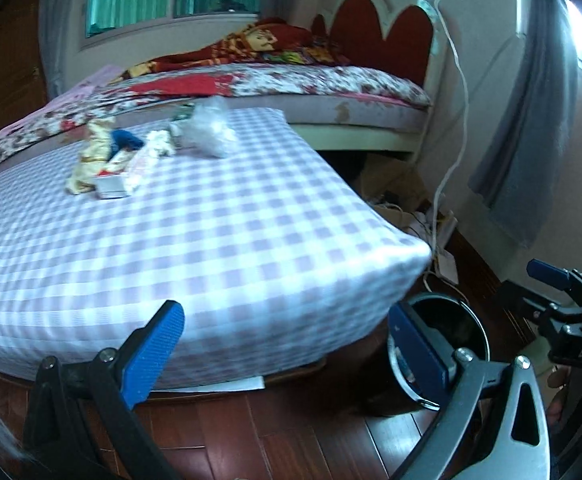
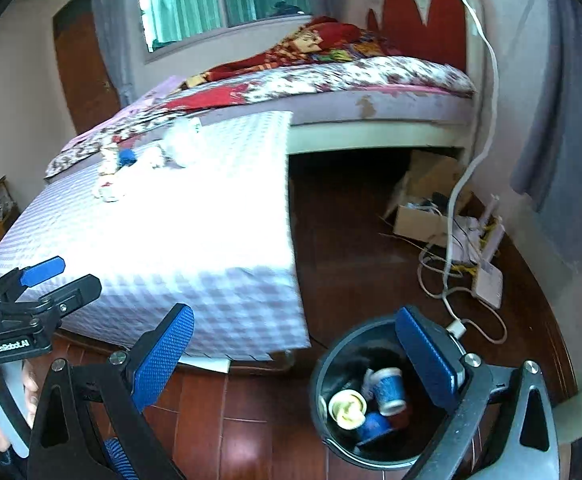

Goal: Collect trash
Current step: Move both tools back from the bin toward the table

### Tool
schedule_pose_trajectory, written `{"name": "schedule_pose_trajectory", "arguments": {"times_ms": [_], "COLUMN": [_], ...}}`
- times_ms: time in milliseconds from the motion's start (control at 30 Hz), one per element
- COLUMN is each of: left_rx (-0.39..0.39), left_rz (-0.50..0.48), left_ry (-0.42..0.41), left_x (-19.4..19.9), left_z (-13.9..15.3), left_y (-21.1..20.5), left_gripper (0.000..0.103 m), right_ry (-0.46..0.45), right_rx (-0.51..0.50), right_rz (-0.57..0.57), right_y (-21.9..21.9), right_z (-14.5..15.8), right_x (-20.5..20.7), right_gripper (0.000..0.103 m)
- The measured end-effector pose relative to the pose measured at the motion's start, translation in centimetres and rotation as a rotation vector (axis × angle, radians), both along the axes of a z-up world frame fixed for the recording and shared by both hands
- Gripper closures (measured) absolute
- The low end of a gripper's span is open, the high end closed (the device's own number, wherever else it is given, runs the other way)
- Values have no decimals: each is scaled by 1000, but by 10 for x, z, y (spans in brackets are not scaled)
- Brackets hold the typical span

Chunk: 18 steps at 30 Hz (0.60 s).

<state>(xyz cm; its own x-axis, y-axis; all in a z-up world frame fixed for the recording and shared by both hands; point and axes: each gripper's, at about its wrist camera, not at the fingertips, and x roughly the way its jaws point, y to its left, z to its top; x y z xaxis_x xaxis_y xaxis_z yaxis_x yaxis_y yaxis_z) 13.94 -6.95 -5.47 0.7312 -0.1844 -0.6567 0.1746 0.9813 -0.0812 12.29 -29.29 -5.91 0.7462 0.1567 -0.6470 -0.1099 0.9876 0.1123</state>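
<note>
A pile of trash lies at the far side of the checkered tabletop [image 1: 211, 240]: a gold wrapper [image 1: 91, 152], a blue item [image 1: 127, 140], a small white box [image 1: 111, 186], crumpled tissue [image 1: 159, 144] and a clear plastic bag [image 1: 207, 132]. The same trash pile [image 2: 143, 160] looks small and overexposed in the right wrist view. A black bin [image 2: 319, 380] stands on the floor by the table corner, with a blue paper cup [image 2: 389, 390] and a cream cup [image 2: 347, 406] inside. My left gripper [image 1: 287, 354] is open and empty, near the table's front edge. My right gripper [image 2: 295, 360] is open and empty, above the bin.
Behind the table is a bed [image 2: 371, 80] with floral bedding and a red headboard. On the wooden floor at right lie a cardboard box [image 2: 419, 216], tangled cables and a white power strip [image 2: 489, 284]. A grey curtain [image 1: 531, 152] hangs at the right wall.
</note>
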Motion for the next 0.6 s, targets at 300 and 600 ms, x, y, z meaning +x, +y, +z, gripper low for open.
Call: {"name": "schedule_pose_trajectory", "arguments": {"times_ms": [300,600], "left_rx": [9,31], "left_rz": [94,195], "left_ry": [-39,-52], "left_x": [7,25], "left_z": [18,35], "left_y": [55,108], "left_gripper": [1,1], "right_ry": [-55,-47], "right_rx": [6,17], "right_rz": [111,155], "right_y": [54,81], "right_z": [26,45], "right_x": [25,45], "right_gripper": [1,1]}}
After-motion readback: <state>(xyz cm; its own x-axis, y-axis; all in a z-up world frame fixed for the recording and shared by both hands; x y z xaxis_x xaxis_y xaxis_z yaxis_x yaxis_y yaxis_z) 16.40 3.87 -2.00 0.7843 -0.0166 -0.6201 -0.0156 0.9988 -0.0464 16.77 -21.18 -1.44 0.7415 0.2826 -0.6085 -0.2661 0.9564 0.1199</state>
